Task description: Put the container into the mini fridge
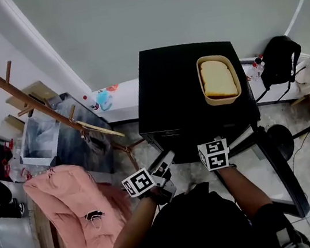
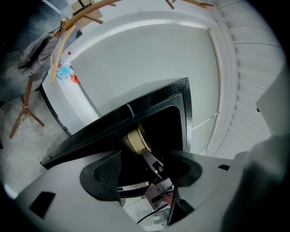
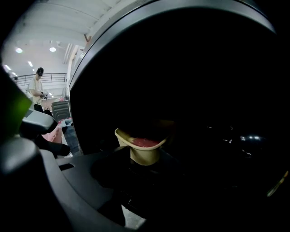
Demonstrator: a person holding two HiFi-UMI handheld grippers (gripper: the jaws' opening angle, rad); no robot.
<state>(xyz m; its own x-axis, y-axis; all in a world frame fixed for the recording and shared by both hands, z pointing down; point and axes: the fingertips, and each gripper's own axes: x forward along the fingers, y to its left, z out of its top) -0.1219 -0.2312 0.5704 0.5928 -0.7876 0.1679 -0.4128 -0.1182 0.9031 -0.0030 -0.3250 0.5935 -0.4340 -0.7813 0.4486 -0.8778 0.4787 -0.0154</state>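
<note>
Deep within the mini fridge [image 1: 184,86], the red-filled container [image 3: 144,152] is clamped by the right gripper [image 1: 215,153]; the left gripper [image 1: 161,172] is held with jaws apart, empty.

Mini fridge [image 1: 178,87]: black casing, smooth, low sheen on top, glossy along the edge trim. Container [image 3: 144,152]: tan plastic, smooth, matt. Jacket [image 1: 68,204]: pink cloth, soft, creased. Rack [image 1: 100,130]: bare wood, smooth. Floor [image 1: 186,174]: grey, speckled, stone-like.
</note>
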